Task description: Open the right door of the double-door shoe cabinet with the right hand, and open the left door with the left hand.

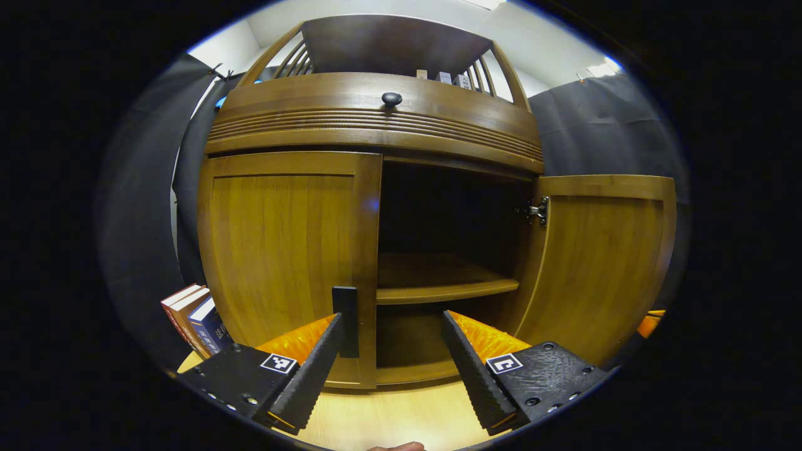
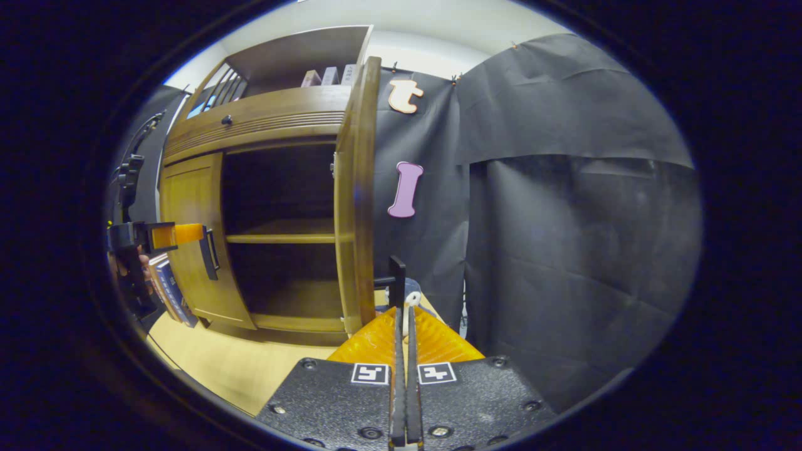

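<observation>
Right door (image 1: pixel 601 263) stands open; right gripper (image 2: pixel 403 313) is closed, seemingly on its handle (image 2: pixel 396 282). Left gripper (image 1: pixel 391 351), fingers spread and empty, must clamp the left door's handle (image 1: pixel 346 319).

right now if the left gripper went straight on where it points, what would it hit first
Probably the closed left wooden door, at its black handle by the inner edge. The left gripper is open; its left finger looks level with the handle, its right finger faces the dark open compartment. Depth is unclear.

- Black cloth wall (image 2: pixel 564 188) hung ahead of the right tool.
- White ceiling (image 1: pixel 539 44) showed high above the left tool.
- Pale wooden floor (image 1: pixel 388 413) lay beneath it.
</observation>
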A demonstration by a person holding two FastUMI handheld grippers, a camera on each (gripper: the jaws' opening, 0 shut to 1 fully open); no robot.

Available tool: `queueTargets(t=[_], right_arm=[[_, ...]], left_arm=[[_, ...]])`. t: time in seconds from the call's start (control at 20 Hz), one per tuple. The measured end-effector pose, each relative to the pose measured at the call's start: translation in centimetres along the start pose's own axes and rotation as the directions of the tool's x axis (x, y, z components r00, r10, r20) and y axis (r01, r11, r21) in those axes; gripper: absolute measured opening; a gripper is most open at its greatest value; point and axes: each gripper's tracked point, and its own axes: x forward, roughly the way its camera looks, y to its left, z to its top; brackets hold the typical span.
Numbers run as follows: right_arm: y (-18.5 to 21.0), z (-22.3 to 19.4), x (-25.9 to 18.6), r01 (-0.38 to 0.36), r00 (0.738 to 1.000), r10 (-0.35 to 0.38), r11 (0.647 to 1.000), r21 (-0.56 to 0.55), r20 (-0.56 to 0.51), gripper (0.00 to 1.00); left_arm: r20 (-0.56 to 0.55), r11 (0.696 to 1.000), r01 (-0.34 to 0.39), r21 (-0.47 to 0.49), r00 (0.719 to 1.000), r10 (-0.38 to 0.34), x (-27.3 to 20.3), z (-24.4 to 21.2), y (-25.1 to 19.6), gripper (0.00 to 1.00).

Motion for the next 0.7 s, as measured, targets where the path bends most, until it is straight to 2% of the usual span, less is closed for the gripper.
queueTargets(t=[0.2, 0.4, 0.45, 0.5, 0.55, 0.6, 0.7], right_arm=[[0.3, 0.9, -0.9, 0.006, 1.000, -0.005, 1.000, -0.023, 0.023, 0.04], [0.5, 1.1, -1.6, 0.017, 0.999, -0.017, 1.000, -0.017, 0.029, 0.04], [0.5, 1.2, -1.9, 0.014, 0.999, -0.014, 1.000, -0.015, 0.032, 0.04], [0.6, 1.2, -2.3, 0.012, 0.999, -0.011, 1.000, -0.015, 0.033, 0.06], [0.7, 0.9, -2.8, 0.013, 0.999, -0.012, 1.000, -0.016, 0.035, 0.10], [0.9, 0.9, -3.0, 0.011, 0.999, -0.010, 1.000, -0.020, 0.037, 0.19], [1.4, 1.0, -3.3, 0.005, 0.999, -0.004, 1.000, -0.028, 0.039, 0.27]], left_arm=[[-0.002, 0.996, -0.063, 0.056, 0.998, 0.063, 1.4, -0.7, 1.9, 0.94], [-0.038, 0.998, -0.061, 0.035, 0.997, 0.062, 2.5, -1.6, 2.5, 0.94], [-0.036, 0.997, -0.063, 0.037, 0.997, 0.064, 3.1, -1.8, 2.7, 0.83], [-0.036, 0.997, -0.067, 0.042, 0.997, 0.069, 4.0, -1.9, 3.2, 0.93], [-0.035, 0.997, -0.068, 0.041, 0.997, 0.069, 4.6, -1.9, 3.4, 0.82], [-0.043, 0.997, -0.067, 0.040, 0.997, 0.068, 5.3, -2.4, 3.9, 0.81], [-0.044, 0.996, -0.081, 0.043, 0.996, 0.083, 5.7, -2.7, 4.5, 0.63]])
